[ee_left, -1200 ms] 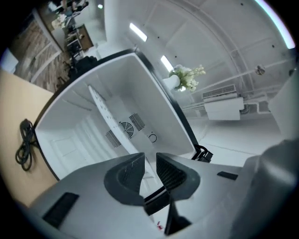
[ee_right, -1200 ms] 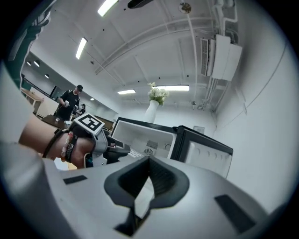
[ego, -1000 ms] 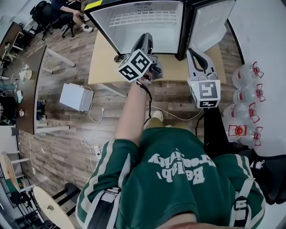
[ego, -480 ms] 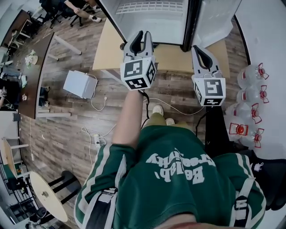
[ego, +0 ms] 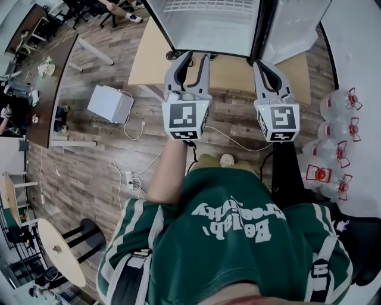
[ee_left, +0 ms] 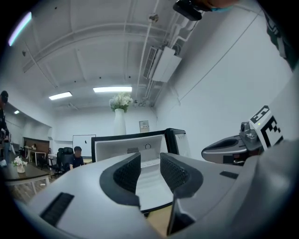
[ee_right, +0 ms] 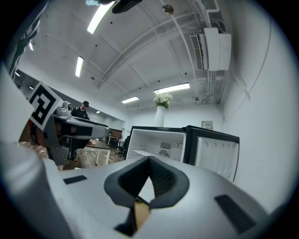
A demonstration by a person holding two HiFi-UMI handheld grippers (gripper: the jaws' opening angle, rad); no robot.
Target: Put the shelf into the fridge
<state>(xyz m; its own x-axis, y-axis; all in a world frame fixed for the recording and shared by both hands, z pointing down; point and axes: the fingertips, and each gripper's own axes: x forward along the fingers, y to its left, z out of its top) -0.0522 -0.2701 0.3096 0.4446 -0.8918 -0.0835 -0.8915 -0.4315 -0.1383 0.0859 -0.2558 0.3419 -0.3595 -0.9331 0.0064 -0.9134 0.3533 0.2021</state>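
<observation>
The small fridge (ego: 208, 27) stands open at the top of the head view, door (ego: 294, 24) swung to the right. A white wire shelf (ego: 205, 5) lies inside it near the top, also seen in the right gripper view as the shelf (ee_right: 142, 152). My left gripper (ego: 195, 56) hovers in front of the opening, apart from the fridge. Its jaws have just been opening and stand open with nothing between them, the left gripper (ee_left: 149, 161) pointing level at the cavity. My right gripper (ego: 265, 65) is beside it near the door, its pads (ee_right: 156, 175) meeting, empty.
The fridge sits on a low wooden platform (ego: 149, 59). Several water jugs (ego: 339, 143) line the right wall. A white box (ego: 110, 104) and cables lie on the wood floor at left. A dark table (ego: 50, 77) and seated people are further off.
My left gripper has drawn back from the fridge mouth, rolled upright, and its jaws have spread apart. The right gripper shifted only slightly.
</observation>
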